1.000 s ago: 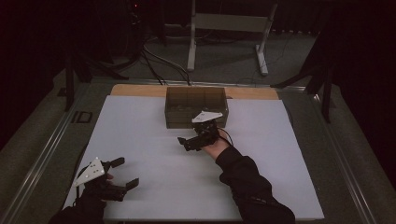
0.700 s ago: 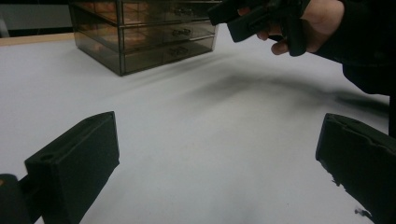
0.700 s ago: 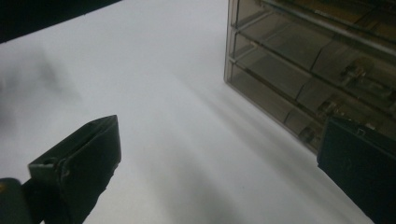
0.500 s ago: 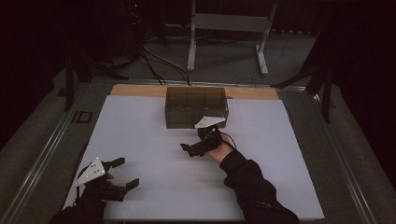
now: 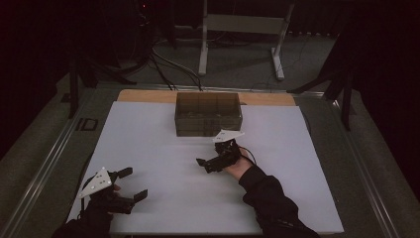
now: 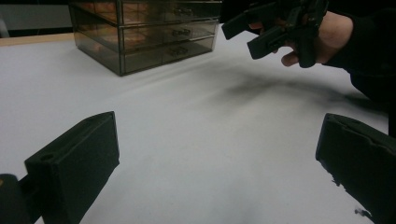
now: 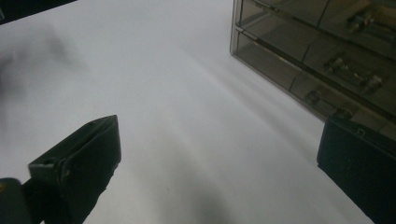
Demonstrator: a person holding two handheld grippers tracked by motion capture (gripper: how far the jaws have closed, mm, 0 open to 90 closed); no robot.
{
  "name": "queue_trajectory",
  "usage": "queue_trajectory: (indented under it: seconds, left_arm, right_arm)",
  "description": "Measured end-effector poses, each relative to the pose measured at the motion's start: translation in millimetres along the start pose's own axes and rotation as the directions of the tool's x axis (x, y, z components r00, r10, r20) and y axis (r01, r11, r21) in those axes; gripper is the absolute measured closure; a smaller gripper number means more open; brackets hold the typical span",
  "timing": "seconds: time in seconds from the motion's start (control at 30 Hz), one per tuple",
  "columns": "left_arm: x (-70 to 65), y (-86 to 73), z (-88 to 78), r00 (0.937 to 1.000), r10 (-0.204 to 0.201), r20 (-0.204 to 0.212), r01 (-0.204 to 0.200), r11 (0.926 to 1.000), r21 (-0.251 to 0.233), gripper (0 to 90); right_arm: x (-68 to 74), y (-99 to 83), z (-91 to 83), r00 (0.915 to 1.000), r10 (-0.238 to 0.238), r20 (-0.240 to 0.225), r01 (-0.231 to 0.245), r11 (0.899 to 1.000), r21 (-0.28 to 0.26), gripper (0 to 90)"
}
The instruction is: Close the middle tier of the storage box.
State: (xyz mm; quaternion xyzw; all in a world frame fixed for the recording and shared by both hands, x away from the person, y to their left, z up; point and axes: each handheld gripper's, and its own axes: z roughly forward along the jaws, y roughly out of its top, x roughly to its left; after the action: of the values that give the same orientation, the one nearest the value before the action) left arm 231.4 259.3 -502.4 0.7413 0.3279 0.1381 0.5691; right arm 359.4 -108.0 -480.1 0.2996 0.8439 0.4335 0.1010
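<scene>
My right hand-held gripper [image 5: 207, 164] is over the middle of the counter [image 5: 148, 148], just in front of the drawer box [image 5: 208, 113] and a bit toward its right end. Jaws spread, nothing between them. In the right gripper view both jaws frame bare white surface, with the drawer box [image 7: 322, 46] up at the top right, close to the right jaw but not touching it. Grey plate on top of this gripper sits right by the box's front face in the high view; apart or touching, can't tell from that angle.

Left hand-held gripper [image 5: 131, 182] is near the front left corner of the counter, well apart from the box. Jaws spread wide, empty. Left gripper view: bare white surface between the jaws, drawer box [image 6: 144, 30] far off at top left, my right hand [image 6: 322, 32] and its gripper [image 6: 252, 35] at top right, held above the surface with a shadow below.

Drawer box: smoked see-through plastic, stacked drawers, all pushed in. It stands at the back middle of the white surface, against the wooden strip [image 5: 143, 95]. Small metal parts visible through the drawer fronts in the right gripper view; can't tell what they are.

Beyond the counter: a metal stand [image 5: 240, 37] and cables [image 5: 163, 64] on the floor.
</scene>
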Motion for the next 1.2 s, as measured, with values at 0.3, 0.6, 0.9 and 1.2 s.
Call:
queue_trajectory:
  seconds: [0.3,0.6,0.9,1.2]
  left_arm:
    - [-0.1,0.1,-0.1,1.0000,0.003,-0.001,-0.003,1.0000,0.000,1.0]
    - [-0.2,0.2,-0.5,1.0000,0.002,0.001,-0.002,1.0000,-0.003,1.0]
    - [-0.2,0.4,-0.6,1.0000,0.003,0.000,-0.003,1.0000,-0.004,1.0]
    - [-0.1,0.3,-0.7,1.0000,0.001,0.001,-0.001,1.0000,-0.003,1.0]
  right_arm:
    - [-1.2,-12.6,-6.3,0.9999,-0.010,-0.003,0.010,1.000,-0.011,0.0]
    - [-0.6,-20.8,-15.0,0.9999,-0.017,0.001,0.017,1.000,-0.024,0.0]
    - [-3.2,-33.3,-23.6,1.0000,0.003,-0.009,-0.003,1.000,-0.020,0.0]
    - [-6.1,-44.3,-35.0,0.9999,0.017,0.001,-0.017,1.000,-0.016,0.0]
